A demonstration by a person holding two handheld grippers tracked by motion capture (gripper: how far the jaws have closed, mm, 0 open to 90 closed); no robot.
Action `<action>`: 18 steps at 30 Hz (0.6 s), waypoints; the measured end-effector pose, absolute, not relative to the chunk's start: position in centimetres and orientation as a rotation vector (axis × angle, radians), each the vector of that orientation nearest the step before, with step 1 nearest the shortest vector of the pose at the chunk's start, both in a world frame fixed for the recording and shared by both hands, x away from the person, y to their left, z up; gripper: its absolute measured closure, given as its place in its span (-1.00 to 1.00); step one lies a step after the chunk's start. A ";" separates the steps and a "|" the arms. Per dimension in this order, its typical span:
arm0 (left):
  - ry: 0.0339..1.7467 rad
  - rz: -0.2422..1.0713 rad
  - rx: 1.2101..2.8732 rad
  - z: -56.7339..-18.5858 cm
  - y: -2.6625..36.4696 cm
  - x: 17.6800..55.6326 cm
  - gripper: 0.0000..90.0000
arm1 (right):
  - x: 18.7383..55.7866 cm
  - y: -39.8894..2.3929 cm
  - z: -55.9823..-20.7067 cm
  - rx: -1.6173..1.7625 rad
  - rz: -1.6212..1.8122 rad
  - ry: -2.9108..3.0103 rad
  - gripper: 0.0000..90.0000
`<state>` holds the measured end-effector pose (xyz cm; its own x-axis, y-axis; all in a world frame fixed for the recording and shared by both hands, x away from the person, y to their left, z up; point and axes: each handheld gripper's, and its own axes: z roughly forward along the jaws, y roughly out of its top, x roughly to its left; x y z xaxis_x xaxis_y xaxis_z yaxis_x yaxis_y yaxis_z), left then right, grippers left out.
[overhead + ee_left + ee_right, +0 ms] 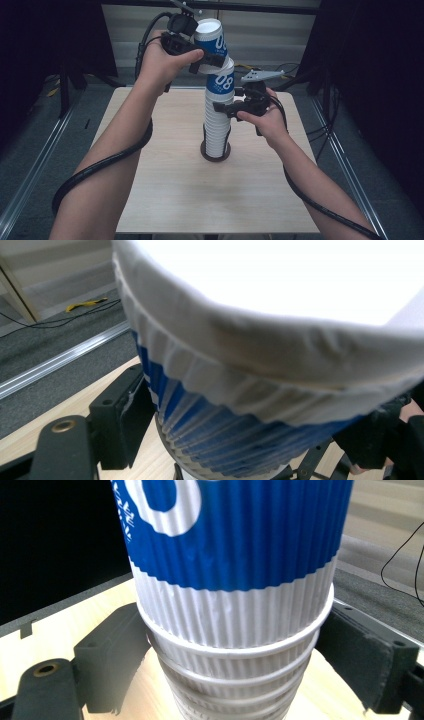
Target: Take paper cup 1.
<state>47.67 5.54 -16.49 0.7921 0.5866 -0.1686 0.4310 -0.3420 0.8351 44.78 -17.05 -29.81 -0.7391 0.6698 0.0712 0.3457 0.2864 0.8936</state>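
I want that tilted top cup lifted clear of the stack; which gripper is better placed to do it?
Left. The left gripper already grips the tilted top cup, while the right gripper steadies the stack lower down.

- The stack of paper cups [217,131] stands upright near the middle of the table [165,200], its foot in a round holder [215,153].
- The top cup [212,44] sits above the stack, tilted to the left and up, its lower end at the stack's uppermost cup [220,82].
- The left gripper [206,62] is up high, left of the stack, with the top cup between its jaws.
- The right gripper [226,109] is at the stack's right side, lower down, its jaws either side of the stack [235,645].
- Behind the table, cables [280,67] lie on the floor.
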 end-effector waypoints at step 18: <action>0.825 0.187 1.938 -18.1 10.3 46.6 -0.55 | 44.3 -17.2 -30.1 0.932 1.422 2.239 -0.70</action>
